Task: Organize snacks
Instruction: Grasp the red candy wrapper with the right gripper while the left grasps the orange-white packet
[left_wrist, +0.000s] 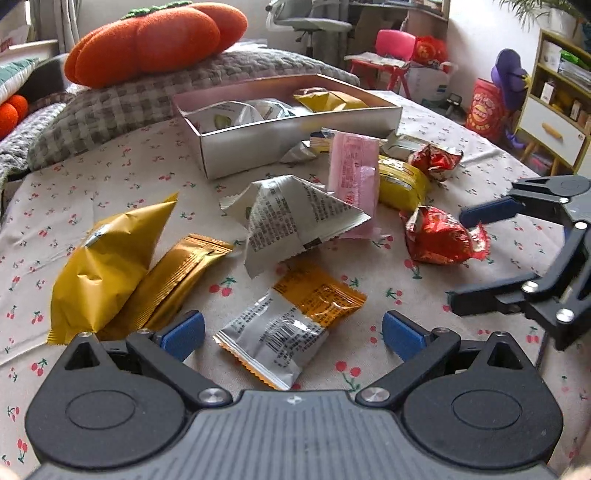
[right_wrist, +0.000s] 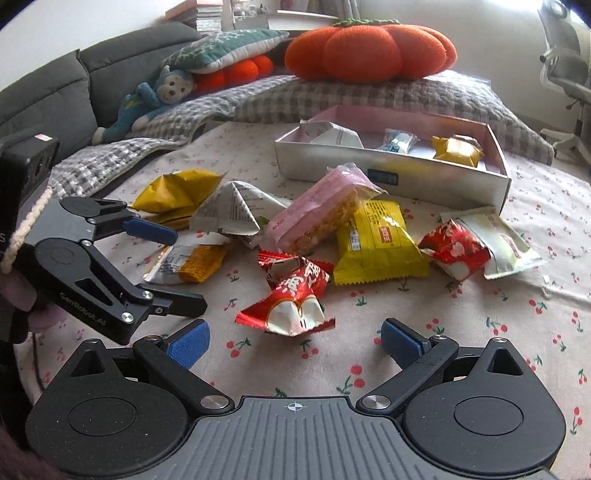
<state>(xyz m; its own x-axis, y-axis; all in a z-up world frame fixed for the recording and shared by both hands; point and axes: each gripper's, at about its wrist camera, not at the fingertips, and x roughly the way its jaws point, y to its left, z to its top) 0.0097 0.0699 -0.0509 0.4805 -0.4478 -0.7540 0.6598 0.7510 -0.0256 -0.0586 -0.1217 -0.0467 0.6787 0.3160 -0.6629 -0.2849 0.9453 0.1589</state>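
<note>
Snack packets lie scattered on a cherry-print cloth. My left gripper (left_wrist: 293, 332) is open, its blue pads on either side of an orange-and-silver packet (left_wrist: 288, 325), not touching it. My right gripper (right_wrist: 295, 339) is open just in front of a red packet (right_wrist: 291, 299). A silver box (left_wrist: 280, 125) behind the pile holds a few packets; it also shows in the right wrist view (right_wrist: 391, 173). Other packets: gold ones (left_wrist: 110, 266), a grey-white triangular one (left_wrist: 291, 221), a pink one (left_wrist: 354, 173), a yellow one (right_wrist: 376, 240), a second red one (right_wrist: 454, 251).
A grey checked blanket (right_wrist: 332, 96) with an orange pumpkin cushion (right_wrist: 369, 48) lies behind the box. A sofa with a blue plush toy (right_wrist: 147, 99) is at the left. Each gripper shows in the other's view, the right one (left_wrist: 458, 254) and the left one (right_wrist: 184, 266).
</note>
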